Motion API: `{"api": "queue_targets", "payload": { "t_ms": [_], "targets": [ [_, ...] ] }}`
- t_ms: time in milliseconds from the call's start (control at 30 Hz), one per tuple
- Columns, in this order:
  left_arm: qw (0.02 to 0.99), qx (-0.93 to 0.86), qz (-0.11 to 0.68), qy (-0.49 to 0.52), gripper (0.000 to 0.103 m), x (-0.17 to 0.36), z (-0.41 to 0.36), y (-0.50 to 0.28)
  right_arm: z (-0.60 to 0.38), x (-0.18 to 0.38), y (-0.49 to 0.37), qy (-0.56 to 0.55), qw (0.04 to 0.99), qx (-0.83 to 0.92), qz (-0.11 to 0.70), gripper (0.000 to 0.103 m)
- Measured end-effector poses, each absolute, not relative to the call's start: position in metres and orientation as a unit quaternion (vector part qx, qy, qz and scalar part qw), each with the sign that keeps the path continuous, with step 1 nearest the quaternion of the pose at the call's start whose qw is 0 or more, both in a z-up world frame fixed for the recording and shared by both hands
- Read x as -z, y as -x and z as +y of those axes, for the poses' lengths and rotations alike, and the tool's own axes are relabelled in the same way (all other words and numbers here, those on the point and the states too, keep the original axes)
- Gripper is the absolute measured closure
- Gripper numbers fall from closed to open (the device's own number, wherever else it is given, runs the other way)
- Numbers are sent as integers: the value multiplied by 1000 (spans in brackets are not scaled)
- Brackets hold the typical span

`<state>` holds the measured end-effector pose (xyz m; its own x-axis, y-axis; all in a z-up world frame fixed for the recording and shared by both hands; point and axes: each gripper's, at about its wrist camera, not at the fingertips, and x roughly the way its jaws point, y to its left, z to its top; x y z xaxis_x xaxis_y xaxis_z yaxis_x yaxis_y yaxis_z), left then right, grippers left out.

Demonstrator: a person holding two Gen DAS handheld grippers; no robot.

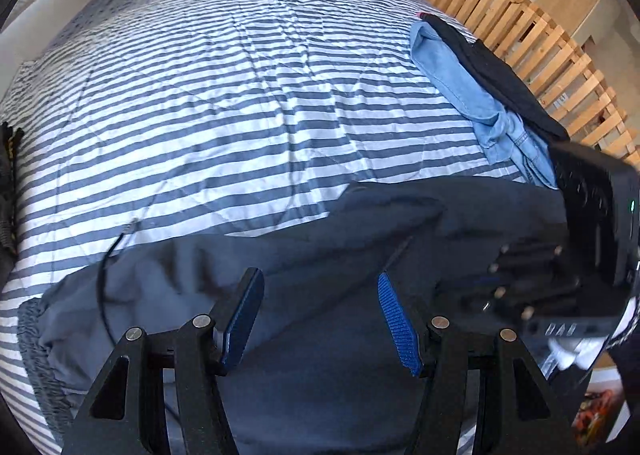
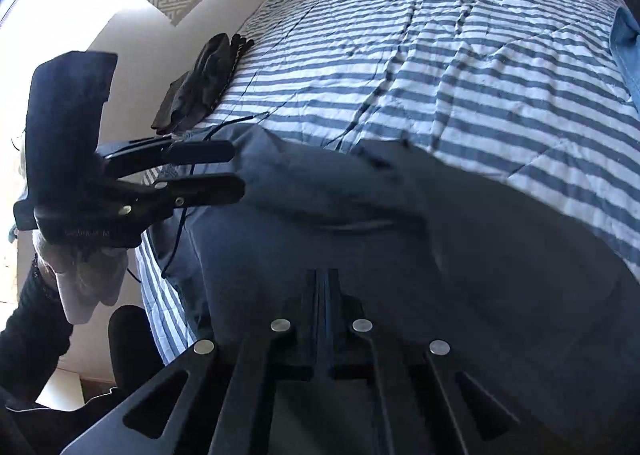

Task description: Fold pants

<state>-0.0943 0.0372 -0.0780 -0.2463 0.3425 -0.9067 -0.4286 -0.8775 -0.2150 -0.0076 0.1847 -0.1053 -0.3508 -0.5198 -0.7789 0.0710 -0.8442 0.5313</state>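
Grey-blue pants [image 1: 320,239]: lie crumpled across the near edge of the striped bedspread [image 1: 224,103], long axis side to side.
Left wrist view: left gripper [image 1: 320,315] spread, empty, over the cloth.
Right wrist view: right gripper [image 2: 327,295] pressed together; whether it pinches cloth, cannot tell; pants directly under and ahead.

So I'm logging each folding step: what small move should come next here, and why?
Probably close the left hand-held gripper on the dark grey pants: its jaws stand open over the cloth, while the right hand-held gripper looks shut, so both ends can then be lifted together.
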Motion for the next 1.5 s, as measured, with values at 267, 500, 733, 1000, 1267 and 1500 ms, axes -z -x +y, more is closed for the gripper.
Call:
{"api": "queue_targets", "payload": {
  "t_ms": [267, 500, 733, 1000, 1267, 1500],
  "targets": [
    [245, -794, 152, 535, 42, 95, 79, 110, 252, 65, 31, -478, 131, 830, -257, 58],
    [262, -768, 170, 559, 66, 136, 68, 88, 257, 89, 95, -535, 151, 787, -270, 60],
    [274, -782, 164, 535, 66, 138, 57, 81, 229, 110, 109, -575, 205, 748, -261, 62],
    [287, -788, 155, 522, 66, 142, 47, 82, 215, 150, 115, -603, 211, 704, -310, 62],
    [229, -845, 103, 471, 35, 86, -37, 67, 216, 128, 111, -540, 184, 752, -329, 101],
    [90, -843, 108, 519, 35, 139, -132, 84, 237, 132, 121, -540, 95, 774, -318, 100]
  ]
}}
